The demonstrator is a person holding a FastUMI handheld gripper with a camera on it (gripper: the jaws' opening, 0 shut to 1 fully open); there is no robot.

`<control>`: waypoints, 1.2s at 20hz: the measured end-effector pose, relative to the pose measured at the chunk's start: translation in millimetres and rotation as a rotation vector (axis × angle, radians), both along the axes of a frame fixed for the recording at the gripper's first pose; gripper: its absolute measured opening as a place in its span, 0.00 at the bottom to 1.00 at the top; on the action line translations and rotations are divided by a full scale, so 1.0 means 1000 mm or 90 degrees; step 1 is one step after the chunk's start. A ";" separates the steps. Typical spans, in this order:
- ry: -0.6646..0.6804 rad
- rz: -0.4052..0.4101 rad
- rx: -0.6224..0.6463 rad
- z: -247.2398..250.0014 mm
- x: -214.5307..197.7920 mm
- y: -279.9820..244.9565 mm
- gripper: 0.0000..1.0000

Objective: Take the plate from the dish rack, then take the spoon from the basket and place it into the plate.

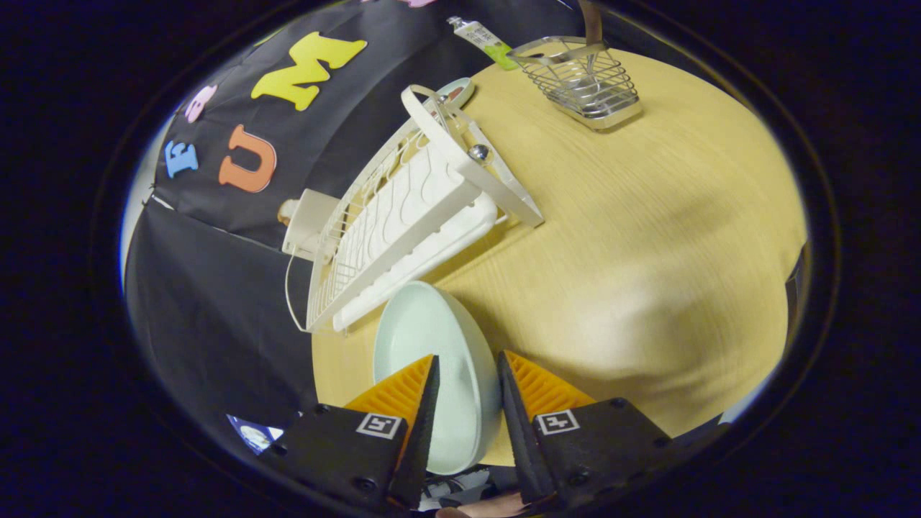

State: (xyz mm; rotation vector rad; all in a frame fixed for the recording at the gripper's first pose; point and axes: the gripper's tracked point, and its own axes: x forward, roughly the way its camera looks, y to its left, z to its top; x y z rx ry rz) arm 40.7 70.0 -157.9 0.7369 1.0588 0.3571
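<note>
- The hand-held gripper [466, 403] has the plate [432, 338] by its rim: one finger lies inside the dish, the other outside, the jaws narrowed onto the edge.
- The plate is out of the rack [403, 216], tilted on edge just beside the rack's near end, over the desk [647, 252].
- It looks glazed and stiff: probably slippery, fairly heavy for a rim pinch, and breakable if dropped. A deep bite on the rim suits it.
- The basket [586, 79] stands well apart, at the desk's far side; a handle, likely the spoon [591, 21], rises from it.
- That spoon is probably light, hard and smooth; the upright handle is the place to grip.
</note>
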 end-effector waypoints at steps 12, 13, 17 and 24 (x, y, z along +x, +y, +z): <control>-0.290 -0.049 -0.207 0.052 0.011 -0.072 0.82; -0.328 -0.068 -0.247 0.059 0.015 -0.086 0.85; -0.470 -0.159 -0.394 0.092 0.026 -0.146 0.96; -0.540 -0.243 -0.445 0.098 0.073 -0.211 0.97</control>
